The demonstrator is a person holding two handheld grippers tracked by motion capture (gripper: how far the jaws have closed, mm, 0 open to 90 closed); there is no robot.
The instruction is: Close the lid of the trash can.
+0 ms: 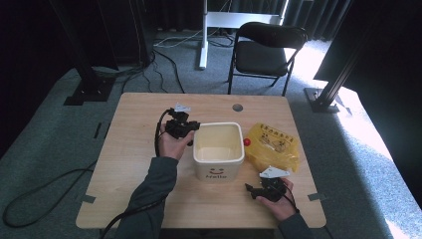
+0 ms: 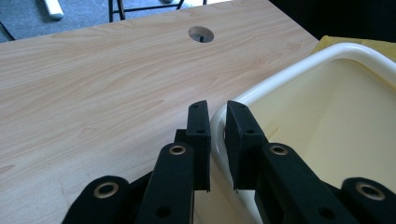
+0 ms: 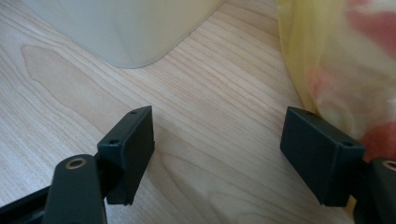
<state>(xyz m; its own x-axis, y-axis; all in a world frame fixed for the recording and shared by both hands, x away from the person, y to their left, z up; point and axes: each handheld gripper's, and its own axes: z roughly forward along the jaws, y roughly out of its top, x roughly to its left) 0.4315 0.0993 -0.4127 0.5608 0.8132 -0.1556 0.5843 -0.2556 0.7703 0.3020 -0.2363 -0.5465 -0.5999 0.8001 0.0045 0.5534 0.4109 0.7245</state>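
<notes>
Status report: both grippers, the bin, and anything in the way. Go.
Left gripper shut on cream bin rim. Right gripper open, nothing between jaws, beside yellow bag. Bin upright on table. Nothing blocking.

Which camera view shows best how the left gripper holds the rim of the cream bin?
The left gripper view: the left gripper has one jaw outside and one inside the cream bin, closed on its rim. The high view shows the whole bin with the gripper at its left rim, too small for detail. The right gripper view shows a bottom corner of the bin.
</notes>
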